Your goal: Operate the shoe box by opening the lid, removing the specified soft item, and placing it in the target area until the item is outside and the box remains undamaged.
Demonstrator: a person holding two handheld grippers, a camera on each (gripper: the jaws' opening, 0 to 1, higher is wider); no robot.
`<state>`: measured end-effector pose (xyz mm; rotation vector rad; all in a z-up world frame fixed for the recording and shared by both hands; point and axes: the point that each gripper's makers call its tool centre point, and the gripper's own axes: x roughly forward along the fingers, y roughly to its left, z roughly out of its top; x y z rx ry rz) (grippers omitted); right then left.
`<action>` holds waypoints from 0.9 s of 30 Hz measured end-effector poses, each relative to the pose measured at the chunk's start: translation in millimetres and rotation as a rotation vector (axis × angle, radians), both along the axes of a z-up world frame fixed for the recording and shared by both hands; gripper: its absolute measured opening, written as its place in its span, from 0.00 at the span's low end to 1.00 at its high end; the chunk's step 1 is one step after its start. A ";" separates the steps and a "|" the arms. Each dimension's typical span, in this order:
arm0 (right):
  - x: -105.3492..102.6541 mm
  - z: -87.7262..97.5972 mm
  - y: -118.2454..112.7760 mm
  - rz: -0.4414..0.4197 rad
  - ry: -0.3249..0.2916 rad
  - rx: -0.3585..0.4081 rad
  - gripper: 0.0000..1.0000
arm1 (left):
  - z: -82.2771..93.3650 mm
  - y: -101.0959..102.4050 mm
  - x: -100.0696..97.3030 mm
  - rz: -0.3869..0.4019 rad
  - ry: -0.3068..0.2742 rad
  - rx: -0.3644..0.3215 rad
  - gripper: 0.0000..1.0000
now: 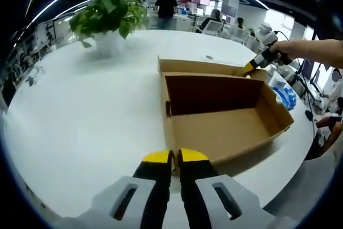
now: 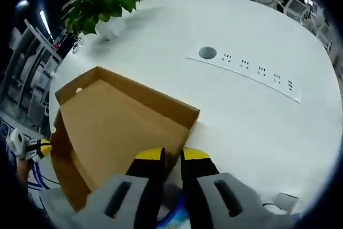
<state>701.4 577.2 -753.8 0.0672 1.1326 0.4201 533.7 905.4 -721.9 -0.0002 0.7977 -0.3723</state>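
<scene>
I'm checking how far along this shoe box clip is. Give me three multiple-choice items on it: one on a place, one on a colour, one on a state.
1. Where does the potted plant stand relative to the shoe box in the left gripper view?
A. Inside the box
B. On the white table, apart from the box
C. On the floor

2. What colour are the tips of the left gripper?
A. Yellow
B. Red
C. Blue

3. What state is the shoe box in?
A. Taped shut
B. Crushed flat
C. Open, interior looking empty

Answers: 1 B, the plant sits on the table well beyond the box. 2 A, both tips are yellow above black fingers. 3 C, the left gripper view shows a bare cardboard floor, while the right gripper is at the far lid edge.
</scene>
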 end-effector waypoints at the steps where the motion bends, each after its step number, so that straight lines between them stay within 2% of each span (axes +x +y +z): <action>1: 0.6 0.7 -1.0 -0.025 0.003 0.005 0.07 | -0.2 0.1 0.2 0.002 0.000 -0.003 0.02; 3: 1.0 1.2 -1.6 -0.089 0.028 0.029 0.06 | -0.6 0.6 0.7 0.007 0.004 -0.011 0.02; 10: 1.5 6.0 -4.9 -0.143 0.037 0.025 0.03 | -1.2 0.0 1.0 0.005 0.007 -0.001 0.01; 17: -2.3 18.2 -4.4 -0.119 0.026 0.028 0.01 | -1.5 0.2 0.6 0.009 0.009 0.000 0.01; 27: -4.6 36.3 -1.4 -0.038 -0.048 0.008 0.00 | -1.4 0.3 -1.2 0.012 0.013 0.005 0.01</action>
